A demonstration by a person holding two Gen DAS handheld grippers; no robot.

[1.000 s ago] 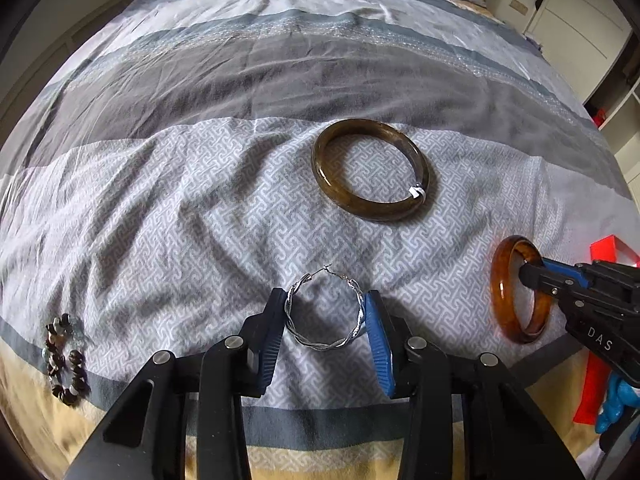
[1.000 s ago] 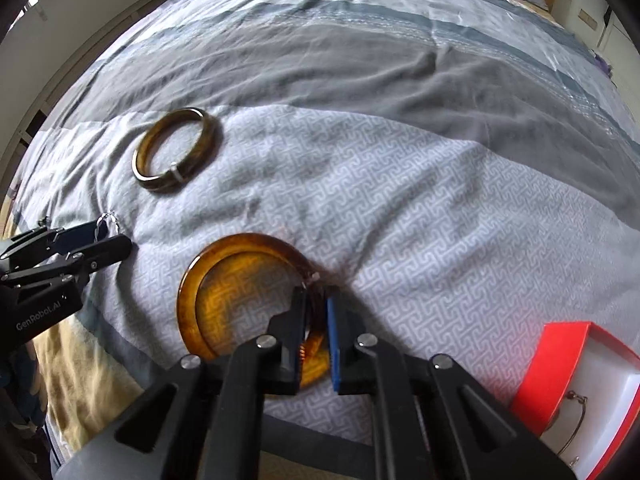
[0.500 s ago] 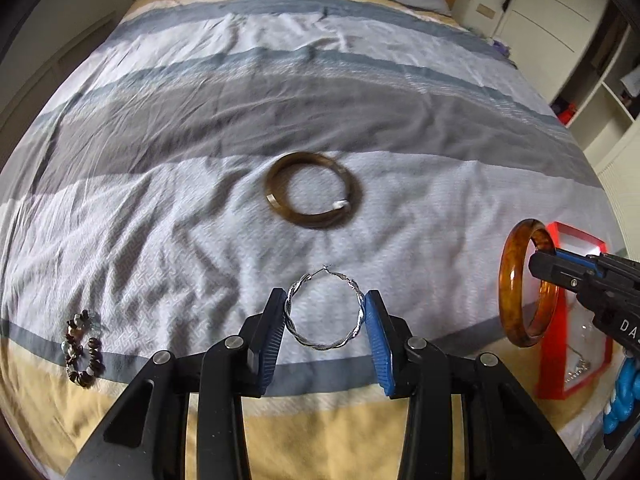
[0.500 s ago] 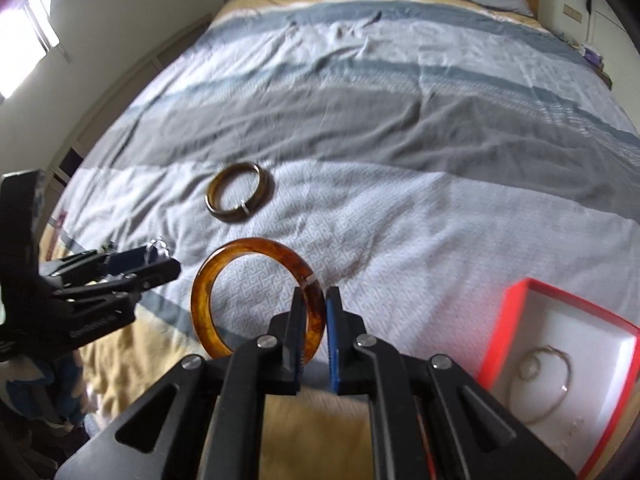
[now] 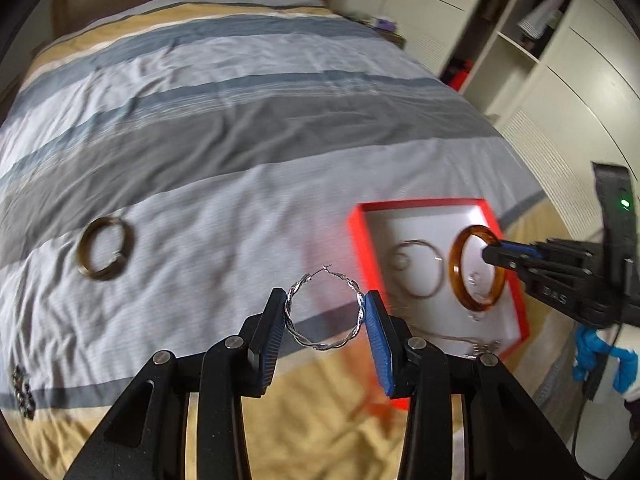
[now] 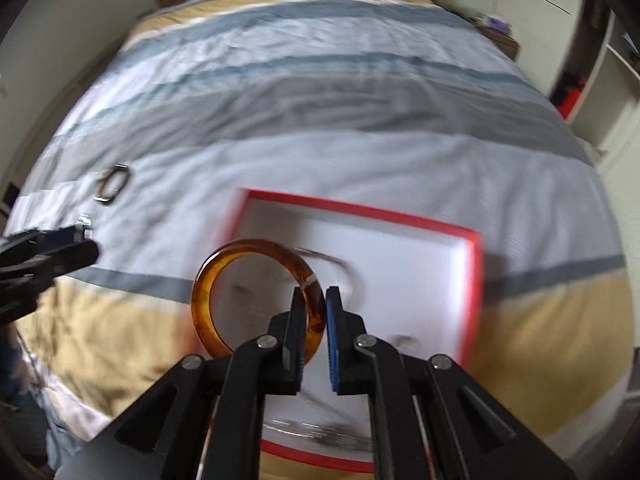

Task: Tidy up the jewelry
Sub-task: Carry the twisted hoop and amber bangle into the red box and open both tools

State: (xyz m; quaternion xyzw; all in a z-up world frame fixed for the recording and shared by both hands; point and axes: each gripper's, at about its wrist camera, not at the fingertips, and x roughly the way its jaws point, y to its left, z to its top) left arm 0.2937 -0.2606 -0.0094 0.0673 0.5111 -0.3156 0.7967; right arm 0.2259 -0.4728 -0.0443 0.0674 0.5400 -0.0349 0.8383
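Two handheld grippers hang over a striped bed, each carrying a piece of jewelry toward a red box (image 5: 362, 256) with a white lining, at the right of the left-wrist view.

At lower center of that view, the left gripper (image 5: 325, 322) has its jaws partly apart, clamped across a thin twisted silver hoop (image 5: 323, 311) that is held only at its two sides. In the right-wrist view, lower center, the right gripper (image 6: 316, 320) has its jaws nearly together, pinching the rim of an amber bangle (image 6: 256, 300) above the box's left part.

A thin metal ring (image 5: 420, 274) and a chain already lie in the box. A dark bangle (image 5: 105, 254) and a beaded bracelet (image 5: 22, 386) rest on the bedding at the left.

Risks, as a judgement: the hoop may twist or slip from its narrow hold; the bangle, released on edge, could roll out or land on the finer pieces; the grippers, close together, could collide over the box.
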